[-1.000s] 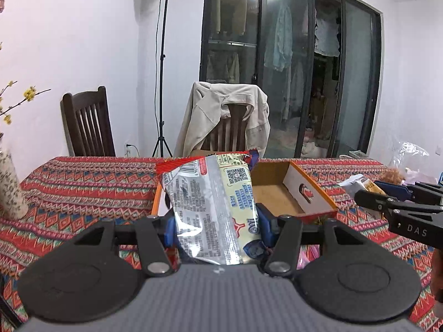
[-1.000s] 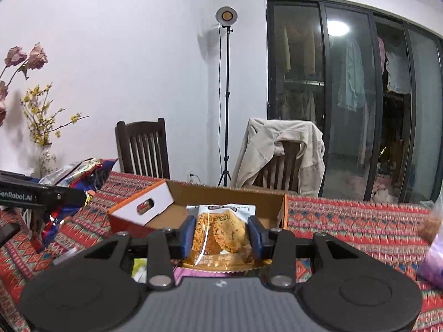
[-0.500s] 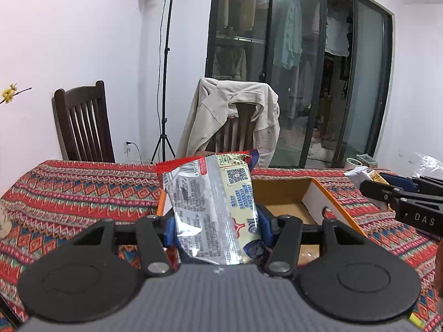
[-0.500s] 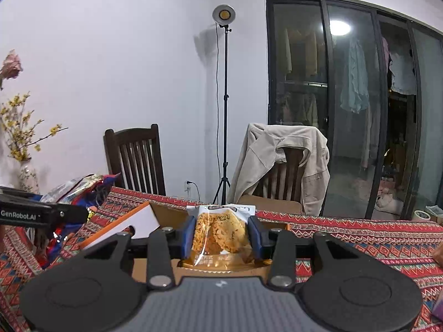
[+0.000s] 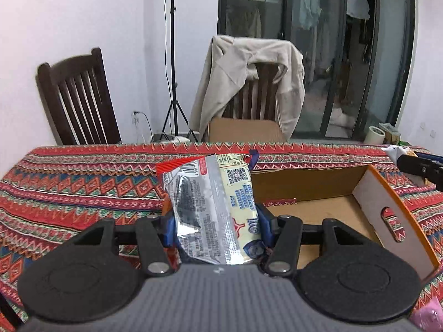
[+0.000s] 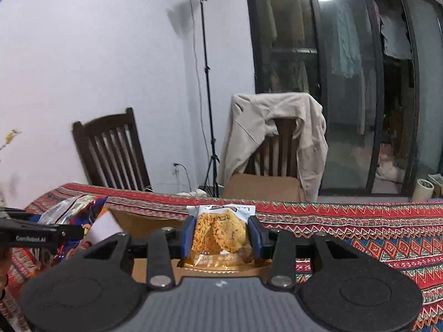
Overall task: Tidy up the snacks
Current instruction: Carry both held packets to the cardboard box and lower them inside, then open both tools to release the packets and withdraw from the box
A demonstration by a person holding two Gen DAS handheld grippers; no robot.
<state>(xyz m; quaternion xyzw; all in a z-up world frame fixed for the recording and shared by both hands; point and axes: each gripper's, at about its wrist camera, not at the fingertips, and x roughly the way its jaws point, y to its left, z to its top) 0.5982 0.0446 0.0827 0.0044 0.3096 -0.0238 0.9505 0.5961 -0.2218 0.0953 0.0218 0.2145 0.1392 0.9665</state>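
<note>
**Two snack packs held over the box**

Over the counter (image 5: 69,182), covered in a red patterned cloth, each pair of tongs holds a snack. The left tongs (image 5: 216,227) are clamped on a silver and cream snack bag (image 5: 213,207), which stands upright between the blue pads with its red top edge and printed code facing the camera. Just right of that bag lies an open cardboard box (image 5: 371,191) with an orange outer rim and a white end wall with a hand slot; its brown floor shows bare from this side. At the far right edge of the left view the dark tip of the other tool (image 5: 420,166) reaches in.

From the right view, the right tongs (image 6: 221,235) are closed on a clear cracker pack (image 6: 220,232), upright, with golden pieces inside and a white top strip. The brown inside of the box (image 6: 144,221) shows below and to the left of it. Farther left, the left tool's black arm and its bag (image 6: 69,207) are visible.

Beyond the counter stand a dark wooden chair (image 5: 77,96), a chair draped with a beige jacket (image 5: 249,77), and a lamp stand (image 6: 206,83).
</note>
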